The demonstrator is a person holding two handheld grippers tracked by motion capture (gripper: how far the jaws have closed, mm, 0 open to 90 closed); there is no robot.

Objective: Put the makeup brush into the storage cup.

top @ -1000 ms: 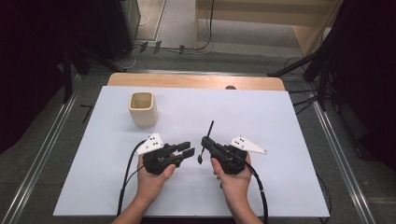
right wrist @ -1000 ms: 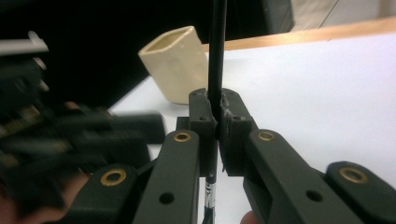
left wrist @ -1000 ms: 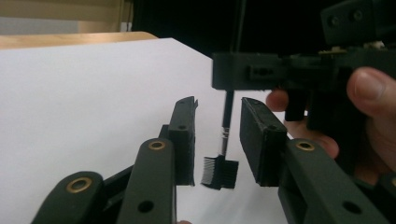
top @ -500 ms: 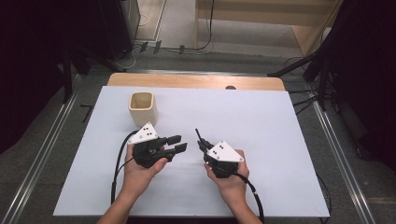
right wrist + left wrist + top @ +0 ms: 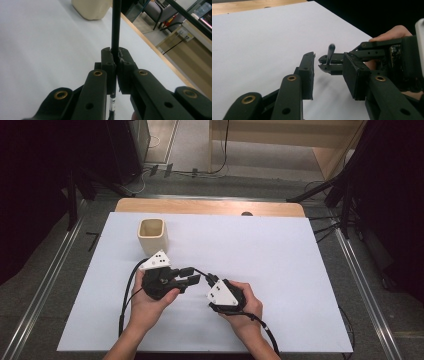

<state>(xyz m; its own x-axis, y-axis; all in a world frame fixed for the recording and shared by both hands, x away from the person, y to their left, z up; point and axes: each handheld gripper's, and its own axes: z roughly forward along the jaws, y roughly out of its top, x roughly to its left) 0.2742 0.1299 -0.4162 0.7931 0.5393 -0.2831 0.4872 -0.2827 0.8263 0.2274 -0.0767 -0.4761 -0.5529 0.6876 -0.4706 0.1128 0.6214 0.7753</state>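
No brand or writing is showing legibly anywhere; a small white band near the black pen's (image 5: 115,37) lower end is too small to read. The right claw (image 5: 115,58) is clenching on the pen, gripping its shaft with both pads just above the white tabletop (image 5: 280,270). The left claw (image 5: 328,75) is standing released, its jaws having just been closing a little, with the pen's tip and the right claw's nose sitting between them and neither pad touching. A beige cup (image 5: 152,236) is standing upright well behind the left claw, near the tabletop's far edge, blocking nothing.
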